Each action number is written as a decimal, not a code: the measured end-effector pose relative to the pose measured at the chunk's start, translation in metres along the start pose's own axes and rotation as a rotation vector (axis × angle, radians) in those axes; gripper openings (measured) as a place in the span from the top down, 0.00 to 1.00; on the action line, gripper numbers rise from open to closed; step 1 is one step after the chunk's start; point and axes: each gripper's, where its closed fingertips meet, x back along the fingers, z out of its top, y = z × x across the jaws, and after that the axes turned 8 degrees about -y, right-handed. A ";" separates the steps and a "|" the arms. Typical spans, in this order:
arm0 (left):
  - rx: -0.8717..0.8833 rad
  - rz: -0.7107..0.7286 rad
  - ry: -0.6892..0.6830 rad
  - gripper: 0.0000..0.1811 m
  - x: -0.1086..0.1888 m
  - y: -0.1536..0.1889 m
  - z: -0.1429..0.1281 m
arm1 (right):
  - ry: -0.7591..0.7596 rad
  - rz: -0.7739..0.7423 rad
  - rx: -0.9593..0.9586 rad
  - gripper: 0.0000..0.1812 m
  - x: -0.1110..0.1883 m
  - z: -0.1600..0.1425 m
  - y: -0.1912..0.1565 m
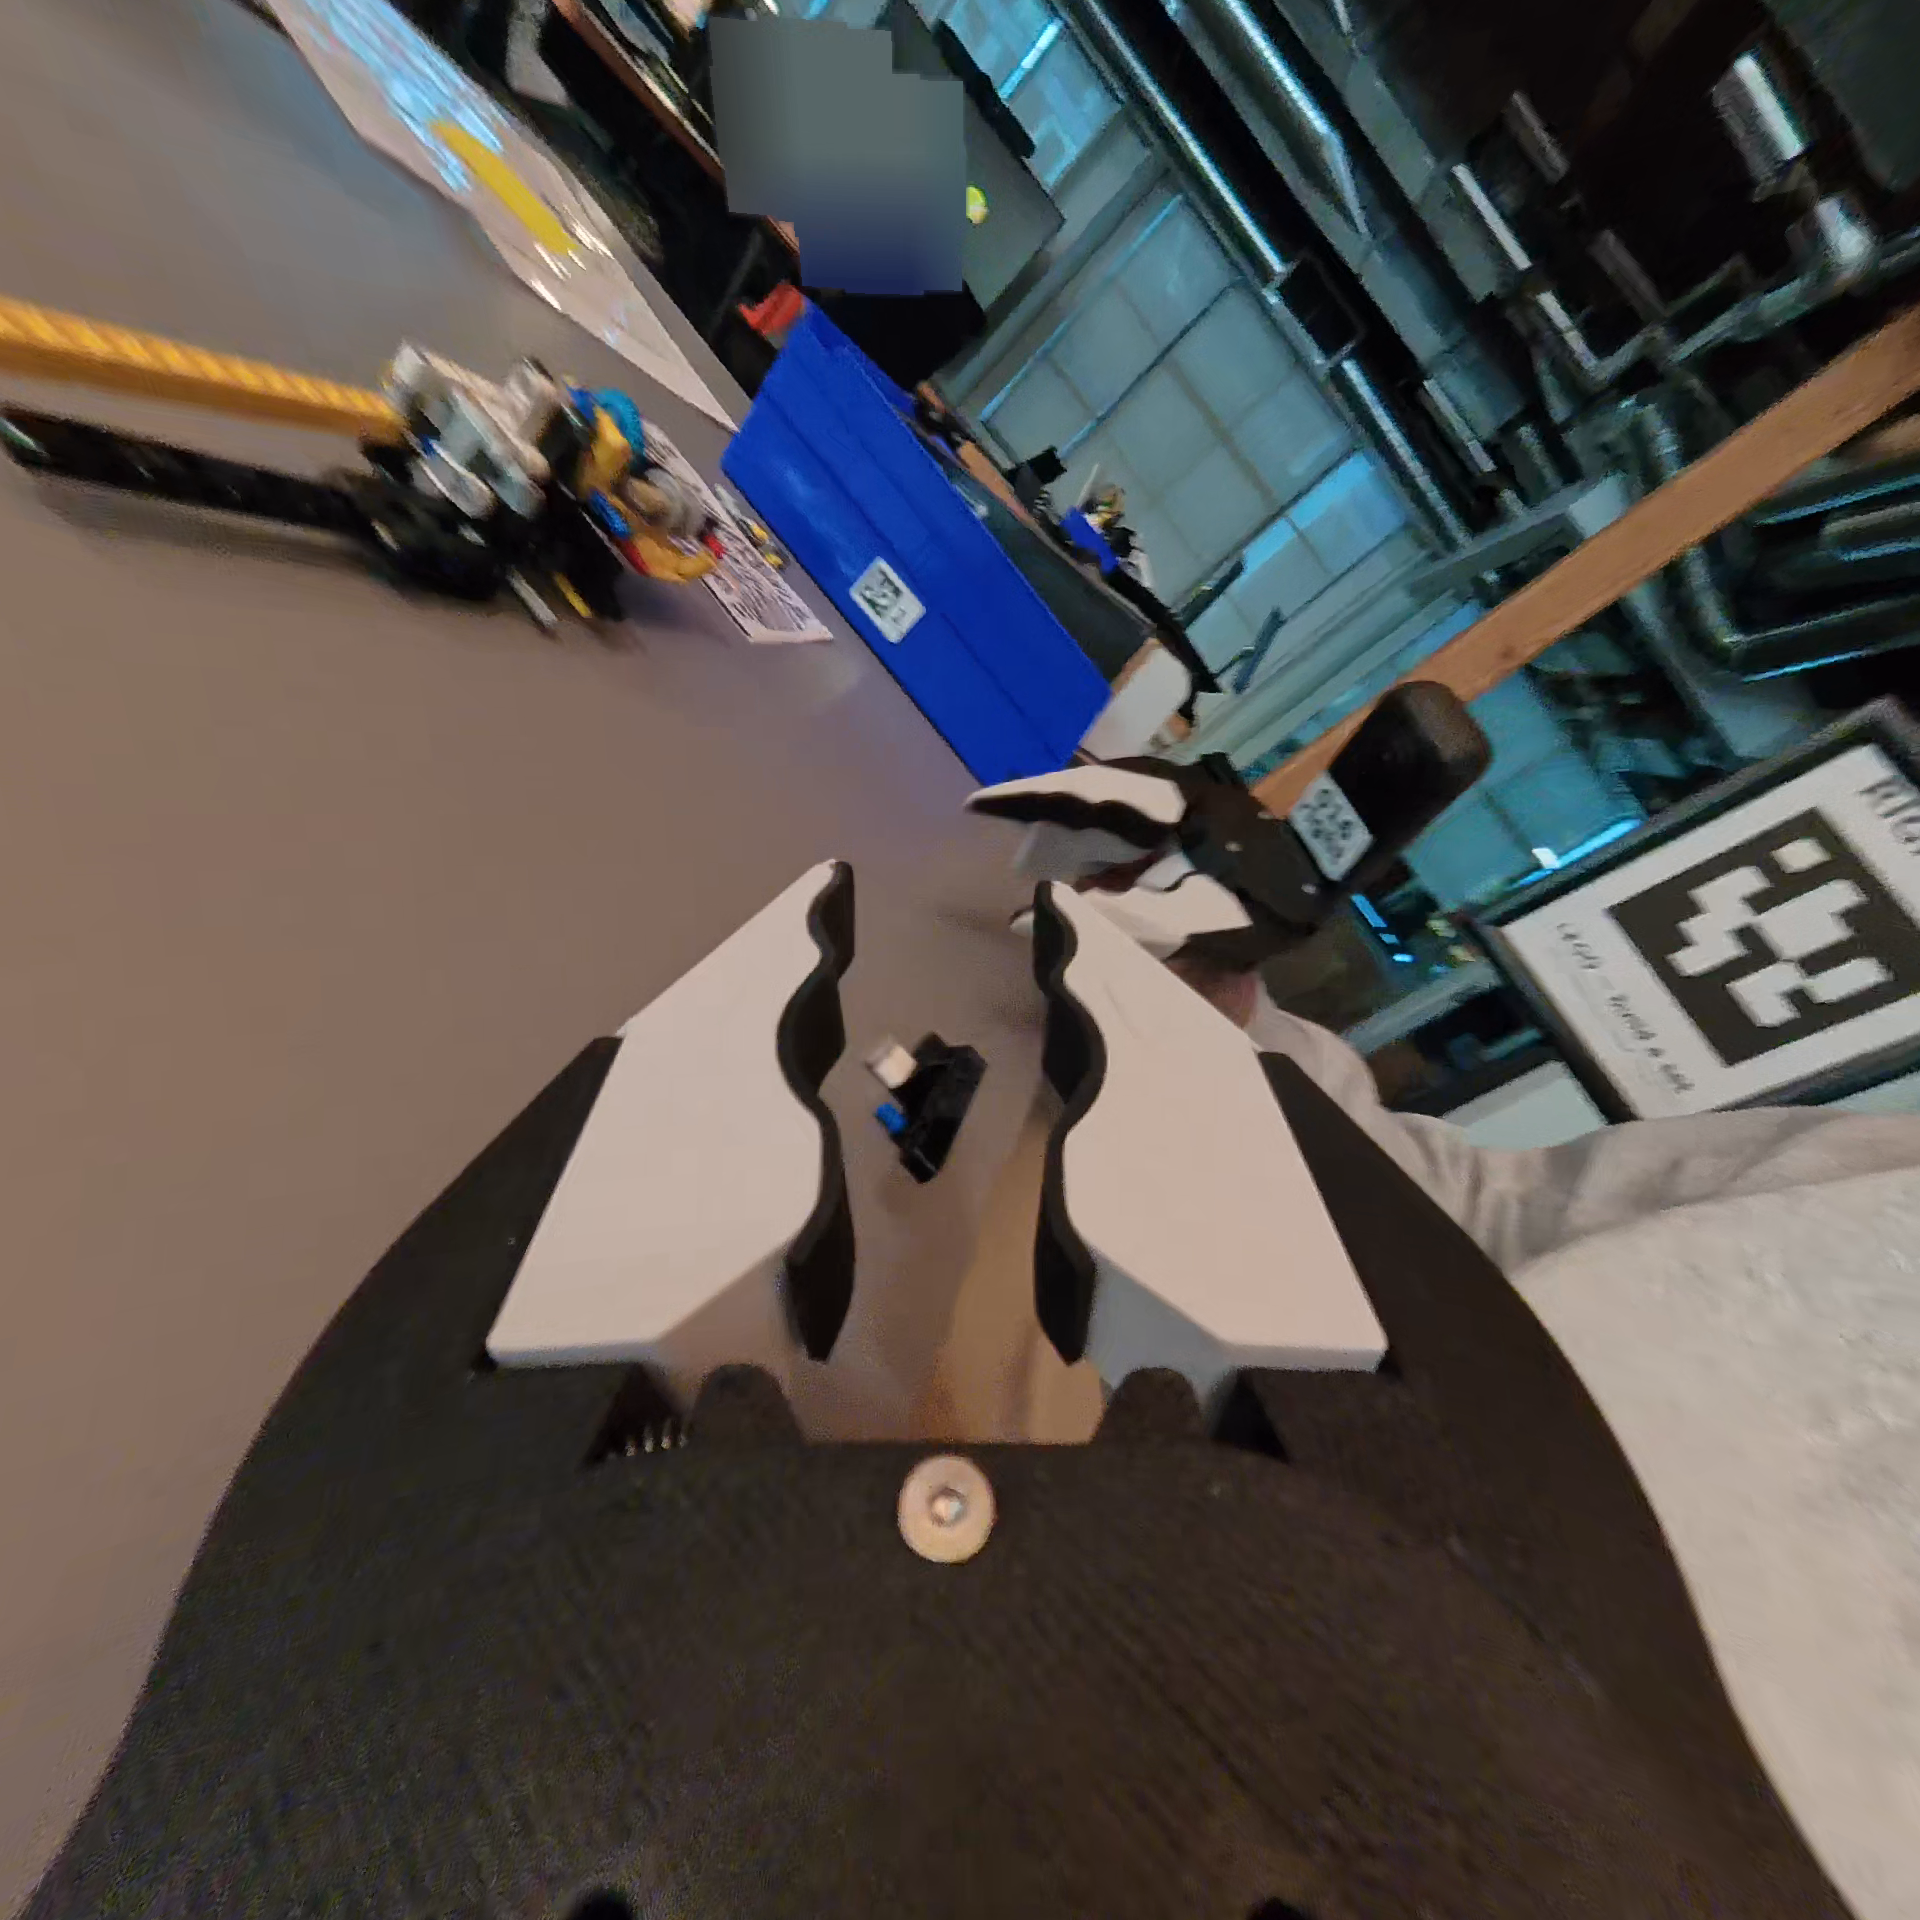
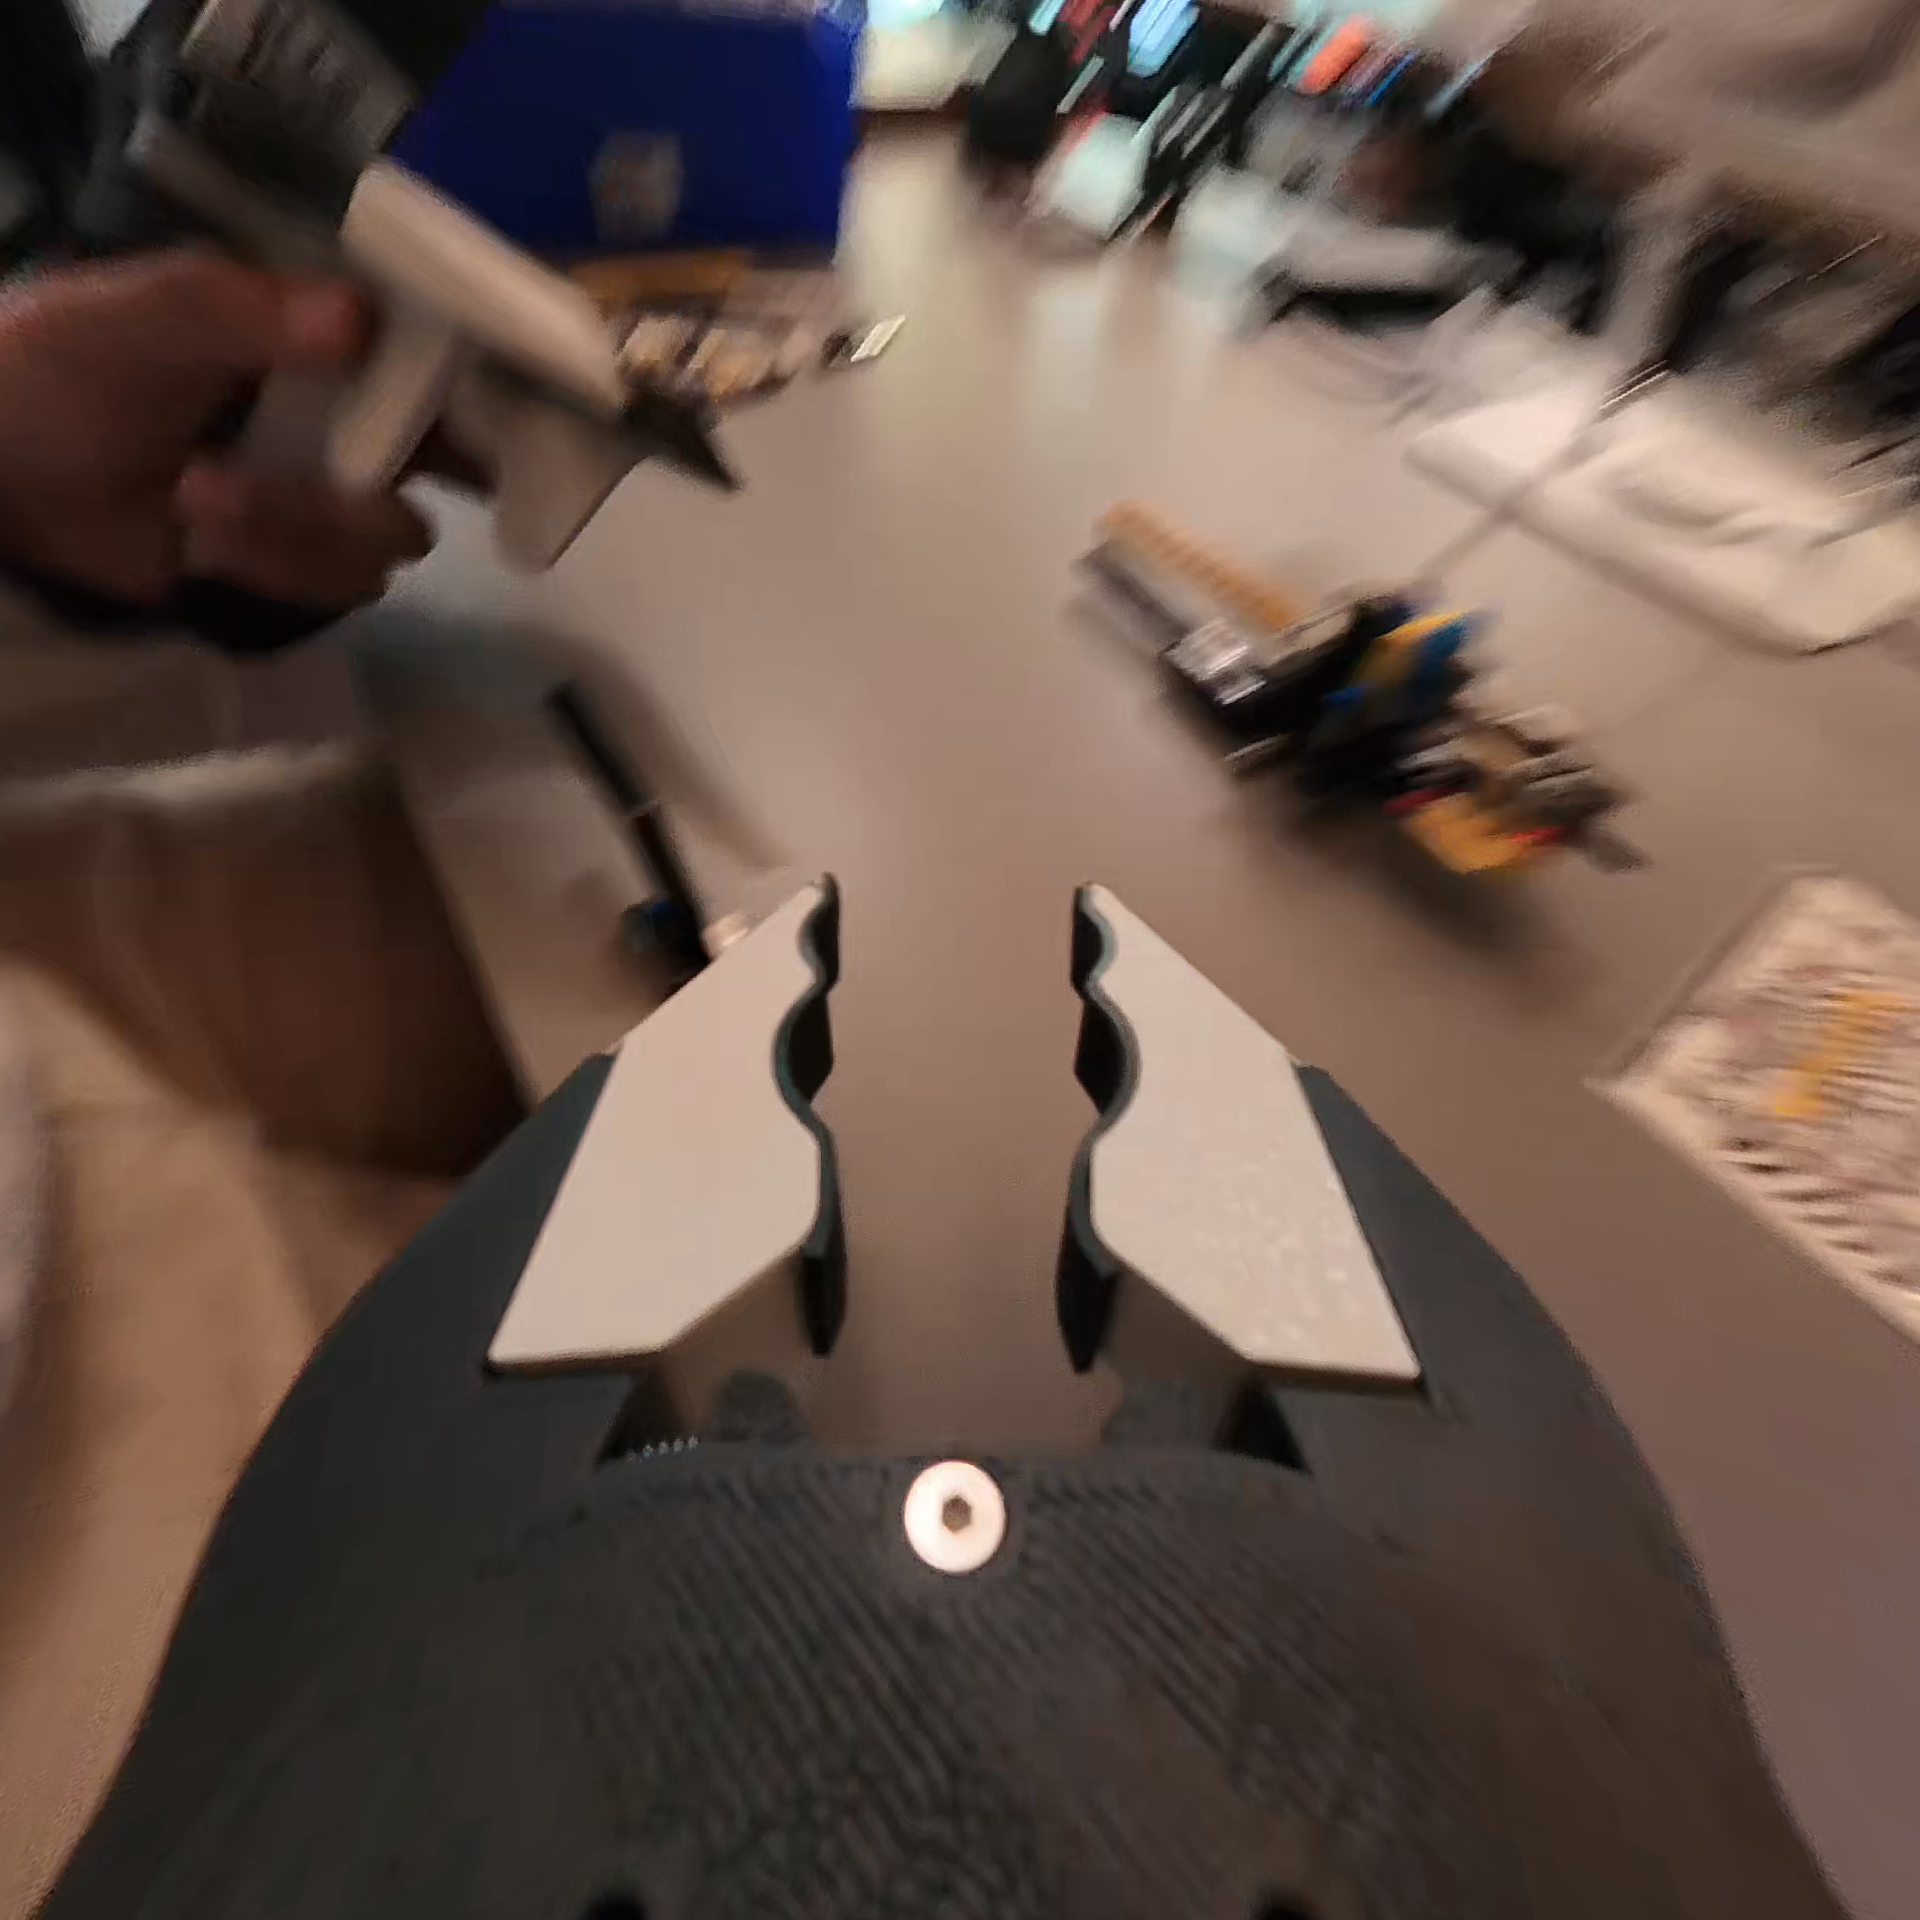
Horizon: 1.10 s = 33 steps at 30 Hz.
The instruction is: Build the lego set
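My left gripper [image 1: 943, 894] is open and empty, and hangs over the grey table [image 1: 312, 935]. A small black lego piece [image 1: 930, 1101] with a blue and a grey part lies on the table, seen between its fingers. The part-built lego model [image 1: 499, 488], black, grey, yellow and blue with long yellow and black beams, lies at the far left. My right gripper [image 2: 956, 899] is open and empty; it also shows in the left wrist view [image 1: 1018, 857]. The right wrist view is blurred: the model [image 2: 1351, 696] lies ahead to the right, a black rod-like piece [image 2: 623, 790] to the left.
A blue bin [image 1: 904, 582] stands at the table's far edge, with a printed sheet [image 1: 748, 561] beside the model. A booklet [image 1: 478, 156] lies farther back. A hand [image 2: 177, 416] holds the left gripper [image 2: 675, 447] at upper left. A patterned sheet [image 2: 1787, 1070] lies right.
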 end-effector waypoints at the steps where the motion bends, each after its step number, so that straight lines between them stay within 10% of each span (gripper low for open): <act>1: -0.033 0.049 0.013 0.80 0.004 -0.005 0.004 | 0.040 -0.044 0.010 0.80 0.006 0.005 0.009; 8: -0.404 0.474 0.090 0.76 0.040 -0.034 0.038 | 0.144 -0.498 0.126 0.81 0.035 0.008 0.060; 20: -0.638 0.828 0.213 0.98 0.064 -0.052 0.058 | 0.231 -0.532 -0.112 0.64 0.053 0.010 0.082; 27: -0.410 0.850 0.130 1.00 0.065 -0.084 0.054 | 0.280 -0.585 -0.230 1.00 0.054 0.011 0.110; 33: -0.360 0.830 0.141 1.00 0.068 -0.087 0.054 | 0.243 -0.667 -0.219 0.97 0.053 0.006 0.126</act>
